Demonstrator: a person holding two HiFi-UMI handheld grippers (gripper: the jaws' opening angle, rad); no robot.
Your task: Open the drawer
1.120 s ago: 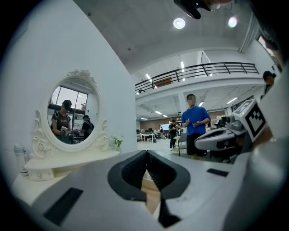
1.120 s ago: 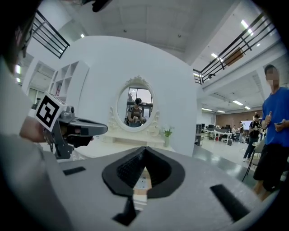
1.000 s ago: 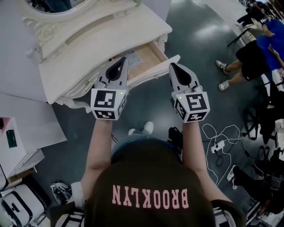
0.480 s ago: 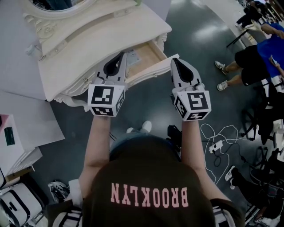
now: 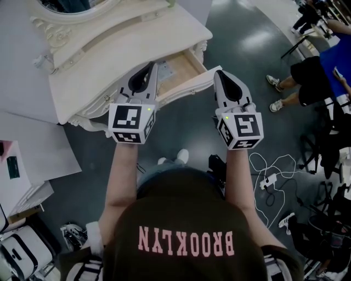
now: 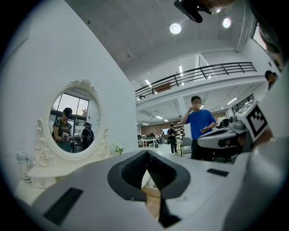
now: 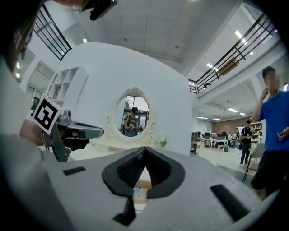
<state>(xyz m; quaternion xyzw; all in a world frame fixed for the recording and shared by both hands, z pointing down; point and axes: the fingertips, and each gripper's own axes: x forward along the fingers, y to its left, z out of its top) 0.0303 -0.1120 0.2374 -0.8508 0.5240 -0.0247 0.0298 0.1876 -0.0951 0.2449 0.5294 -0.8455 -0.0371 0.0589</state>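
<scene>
Holding the left gripper [image 5: 150,67] level, jaws together and empty, above the left end of the partly open drawer [image 5: 184,68] at 12 o'clock; holding the right gripper [image 5: 219,75], likewise closed on nothing, at 3 o'clock of it, by the drawer's right front corner.

My left tongs [image 5: 151,66] cover the left part of the open drawer [image 5: 184,68]. The mirror [image 5: 71,5] is cut off by the top edge, upper left. A label [image 7: 137,193] inside the drawer is too small to read.
</scene>
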